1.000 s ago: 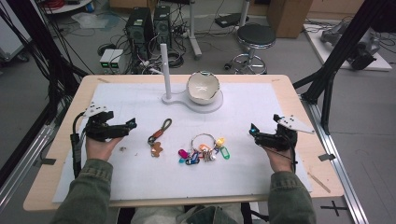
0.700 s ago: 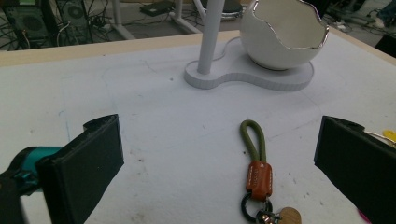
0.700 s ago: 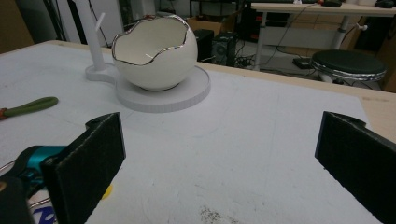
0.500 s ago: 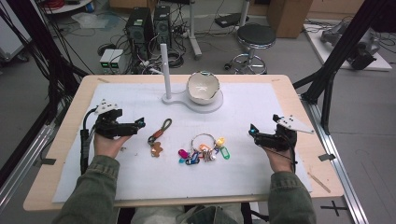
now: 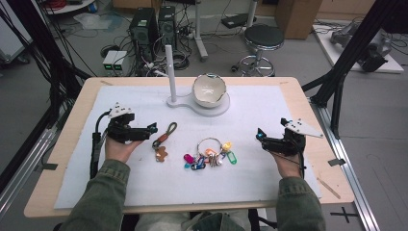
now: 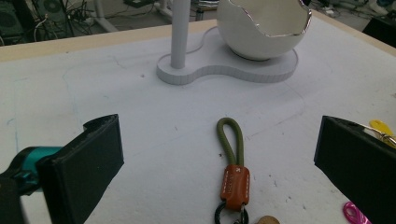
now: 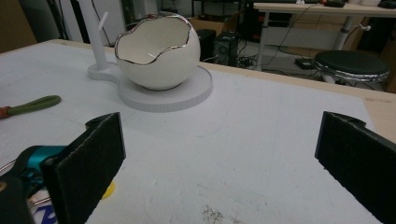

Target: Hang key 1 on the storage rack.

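While at table level:
Left gripper (image 5: 153,129): released, jaws wide, left of centre, just beside olive-loop keychain (image 5: 163,137).
Right gripper (image 5: 260,137): released, right of centre, near key ring (image 5: 210,153).

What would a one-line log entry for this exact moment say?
left hand-held gripper: open, at olive-loop keychain | right hand-held gripper: open, beside key bunch | nothing grasped

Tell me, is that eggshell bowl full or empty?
Empty, as far as it shows. The eggshell bowl stands upright on its white stand, and its visible inside is bare white; its very bottom is hidden.
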